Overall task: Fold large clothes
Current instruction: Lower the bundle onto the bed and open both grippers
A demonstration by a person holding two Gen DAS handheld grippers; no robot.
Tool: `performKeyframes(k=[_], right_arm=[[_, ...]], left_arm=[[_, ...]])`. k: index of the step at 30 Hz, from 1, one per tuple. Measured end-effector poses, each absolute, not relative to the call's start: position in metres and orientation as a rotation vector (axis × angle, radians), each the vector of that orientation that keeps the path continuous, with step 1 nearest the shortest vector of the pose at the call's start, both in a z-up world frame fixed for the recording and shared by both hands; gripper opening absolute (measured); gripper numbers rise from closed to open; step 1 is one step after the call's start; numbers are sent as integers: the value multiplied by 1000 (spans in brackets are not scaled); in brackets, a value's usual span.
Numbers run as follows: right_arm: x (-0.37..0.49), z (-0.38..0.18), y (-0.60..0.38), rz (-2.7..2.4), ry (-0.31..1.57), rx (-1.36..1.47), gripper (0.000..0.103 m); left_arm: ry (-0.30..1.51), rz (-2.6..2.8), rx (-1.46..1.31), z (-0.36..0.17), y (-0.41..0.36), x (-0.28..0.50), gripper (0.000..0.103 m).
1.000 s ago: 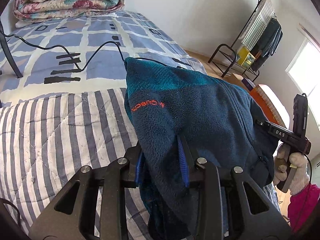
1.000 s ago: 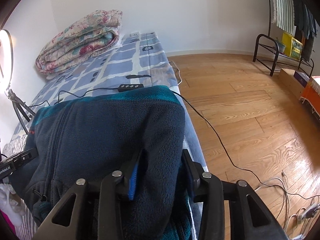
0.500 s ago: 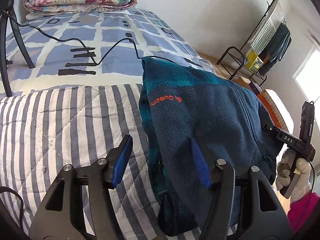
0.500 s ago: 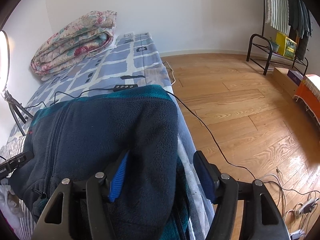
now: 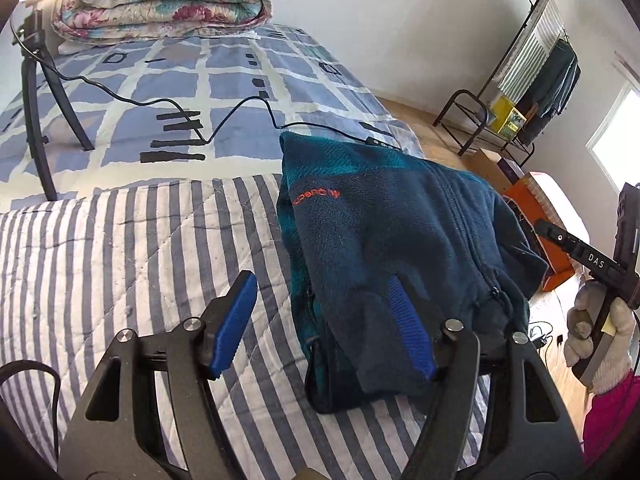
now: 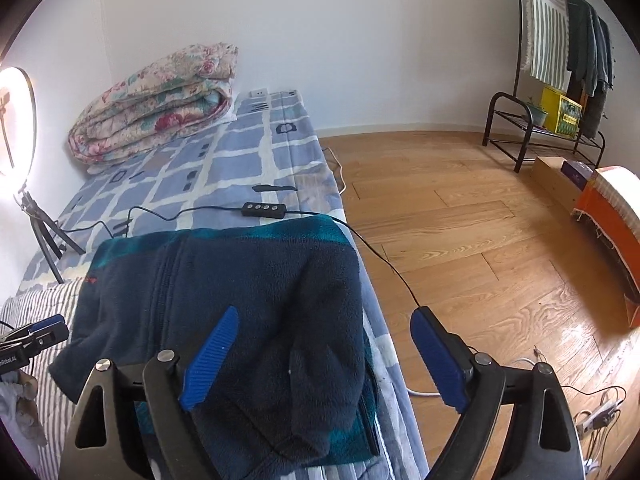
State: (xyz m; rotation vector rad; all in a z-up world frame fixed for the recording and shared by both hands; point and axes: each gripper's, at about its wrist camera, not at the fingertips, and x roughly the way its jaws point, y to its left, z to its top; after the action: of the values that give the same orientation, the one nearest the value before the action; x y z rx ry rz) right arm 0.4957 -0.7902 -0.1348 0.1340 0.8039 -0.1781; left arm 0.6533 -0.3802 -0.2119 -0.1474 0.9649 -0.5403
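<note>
One navy and teal fleece jacket (image 5: pixel 404 216) lies folded on the striped quilt (image 5: pixel 132 248) at the bed's edge, its small orange chest logo upside down and unreadable. The left gripper (image 5: pixel 324 320) and right gripper (image 6: pixel 324 350) are both opening, pads clear of the fleece. "DAS" is printed on the right gripper's body.

Left claw (image 5: pixel 320 320) jaws opening, right claw (image 6: pixel 324 356) jaws opening, both angled downward
</note>
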Motion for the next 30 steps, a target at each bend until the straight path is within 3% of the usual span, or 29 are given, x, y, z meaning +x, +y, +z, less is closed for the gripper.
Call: performKeyframes(k=[19,30], right_arm=[[400,-27,-733,-157,732,90,90],[317,44,-656,-106,649,94,90]], left_arm=[[866,-593,-132,-97,-336,541,70],[743,-557,-129,-21,-267,448,70]])
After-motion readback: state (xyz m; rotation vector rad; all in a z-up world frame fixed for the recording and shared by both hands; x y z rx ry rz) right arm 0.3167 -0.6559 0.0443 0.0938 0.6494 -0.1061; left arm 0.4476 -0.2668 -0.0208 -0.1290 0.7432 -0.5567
